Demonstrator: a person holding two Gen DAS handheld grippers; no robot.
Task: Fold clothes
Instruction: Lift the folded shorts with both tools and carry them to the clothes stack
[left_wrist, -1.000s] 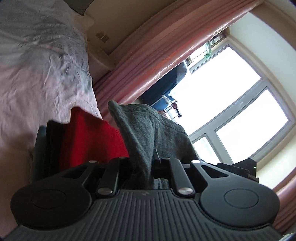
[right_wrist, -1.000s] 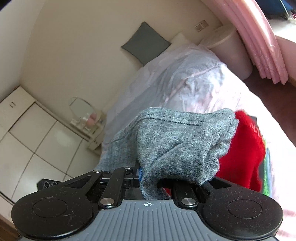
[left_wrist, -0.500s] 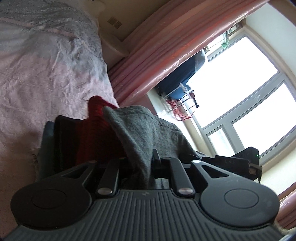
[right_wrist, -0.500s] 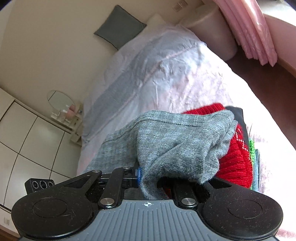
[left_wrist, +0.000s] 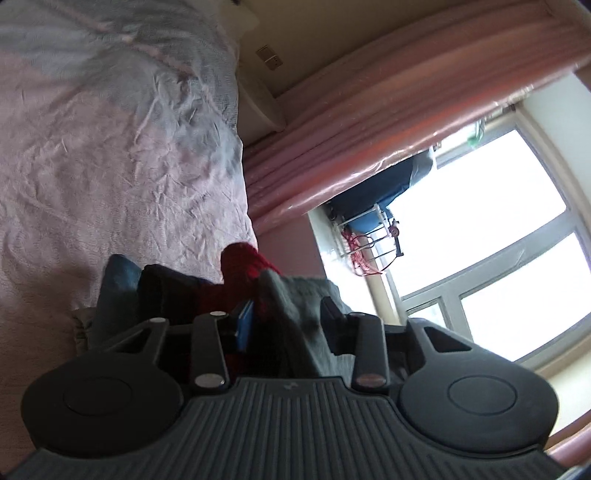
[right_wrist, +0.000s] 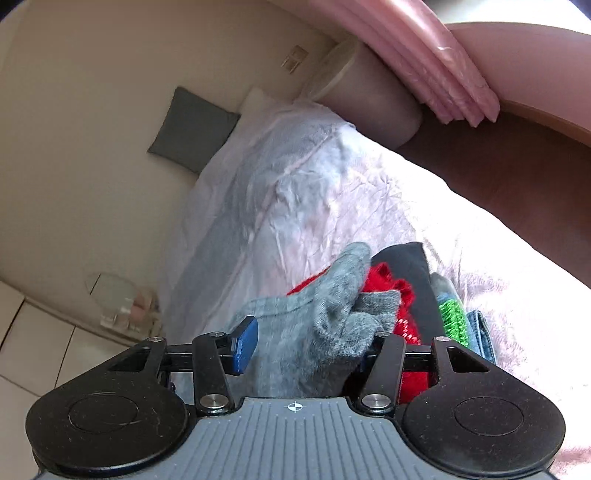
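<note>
The left gripper (left_wrist: 286, 317) has its jaws spread apart, with the blue pad of one finger (left_wrist: 244, 321) showing. The right gripper (right_wrist: 306, 341) is also spread wide, and its blue-padded finger (right_wrist: 243, 343) stands free at the left side.

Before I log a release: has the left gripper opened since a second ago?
Yes. The left gripper has spread open around the grey garment, which it pinched earlier.

Right tool (right_wrist: 306, 341) with jaws spread, grey garment (right_wrist: 325, 325) bunched loosely between them, red knit (right_wrist: 388, 284) and black fabric (right_wrist: 406, 258) just beyond, bed (right_wrist: 314, 192) stretching ahead.
</note>
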